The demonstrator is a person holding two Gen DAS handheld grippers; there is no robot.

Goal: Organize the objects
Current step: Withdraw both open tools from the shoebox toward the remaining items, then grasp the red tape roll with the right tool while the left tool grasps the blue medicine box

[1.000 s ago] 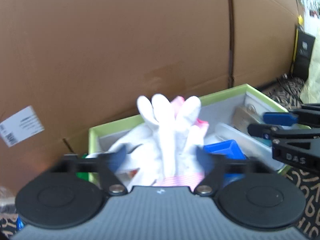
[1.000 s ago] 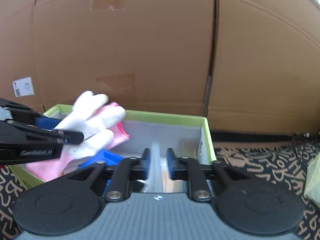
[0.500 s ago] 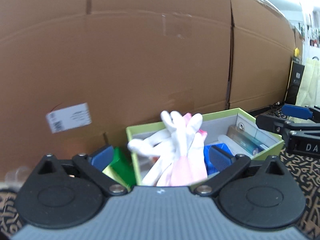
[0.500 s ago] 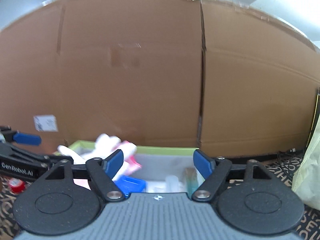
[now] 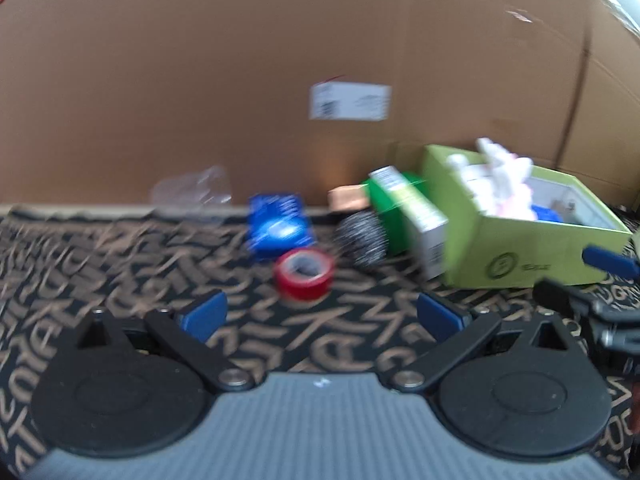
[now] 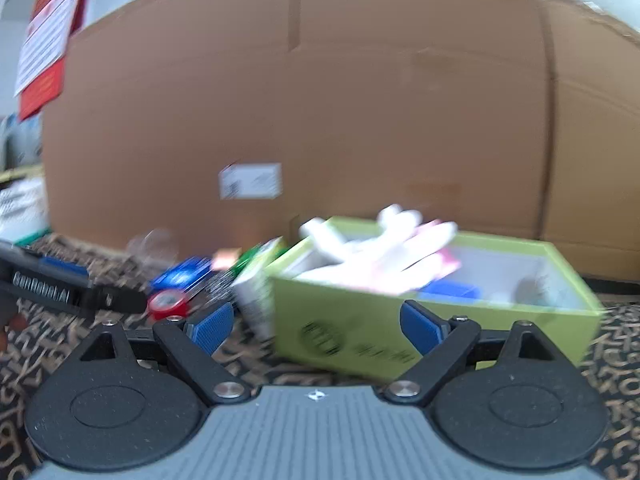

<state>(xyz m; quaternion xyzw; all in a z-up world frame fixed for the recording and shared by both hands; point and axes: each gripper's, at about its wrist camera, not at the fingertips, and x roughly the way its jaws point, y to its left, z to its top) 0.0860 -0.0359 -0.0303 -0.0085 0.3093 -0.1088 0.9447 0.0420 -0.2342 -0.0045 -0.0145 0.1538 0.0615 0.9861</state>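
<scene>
A light green box [image 5: 520,256] [image 6: 400,320] stands on the patterned mat, holding white and pink gloves [image 6: 392,252] [image 5: 500,184], a blue item [image 6: 452,290] and other things. My left gripper [image 5: 320,314] is open and empty, facing a red tape roll [image 5: 304,274], a blue packet [image 5: 278,226], a steel scourer [image 5: 362,240] and a green-white carton [image 5: 412,216] leaning against the box. My right gripper [image 6: 316,326] is open and empty, just in front of the box. Both views are blurred.
A large cardboard wall [image 5: 280,80] stands behind everything. Clear crumpled plastic [image 5: 192,192] lies at its foot on the left. The right gripper shows at the right edge of the left wrist view [image 5: 600,296]; the left gripper shows at the left of the right wrist view [image 6: 60,292].
My left gripper let go of the gloves, which now lie in the box, and swung left and back. My right gripper opened, drew back and turned left.
</scene>
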